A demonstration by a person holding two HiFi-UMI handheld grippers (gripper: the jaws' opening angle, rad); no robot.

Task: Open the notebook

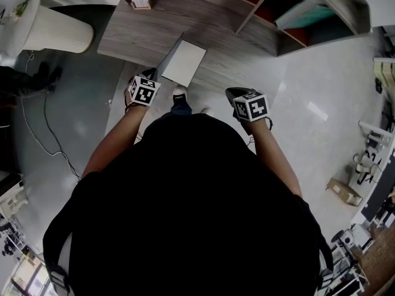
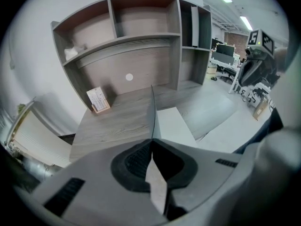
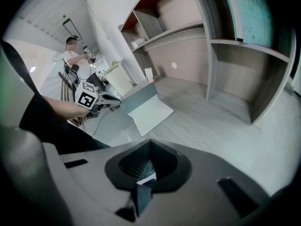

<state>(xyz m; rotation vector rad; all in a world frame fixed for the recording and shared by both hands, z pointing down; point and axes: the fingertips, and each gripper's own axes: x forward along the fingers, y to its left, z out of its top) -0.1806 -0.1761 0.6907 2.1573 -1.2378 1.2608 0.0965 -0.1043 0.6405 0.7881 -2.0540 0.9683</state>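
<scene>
- A thin notebook (image 1: 185, 62) with a grey cover and white pages lies at the front edge of the grey wooden desk (image 1: 136, 36), on the side where the person stands.
- Its grey cover (image 2: 153, 112) stands up on its edge above the desk. The white page under it lies flat and bare. So the notebook looks about half open.
- The left tool (image 2: 151, 149) is clenched on the free edge of the cover. The thin cover runs straight up between its two dark pads.
- The right tool (image 3: 149, 149) is closed too, but there is nothing in it. It hangs in front of the desk, off to one side, and touches nothing.
- A small printed card (image 1: 139, 0) leans at the back of the desk, far from the notebook, so it should not get in the way.
- What could go wrong, I think:
- The cover is thin and smooth. It could slip out of the pads and flop shut again.
- Nothing presses the pages down on the desk. A pull on the cover could drag or lift the whole notebook.
- The notebook sits close to the desk's front edge. A pull toward the person could slide it off onto the floor.
- Pushing the cover over too fast could bend it or crease it at the fold.
</scene>
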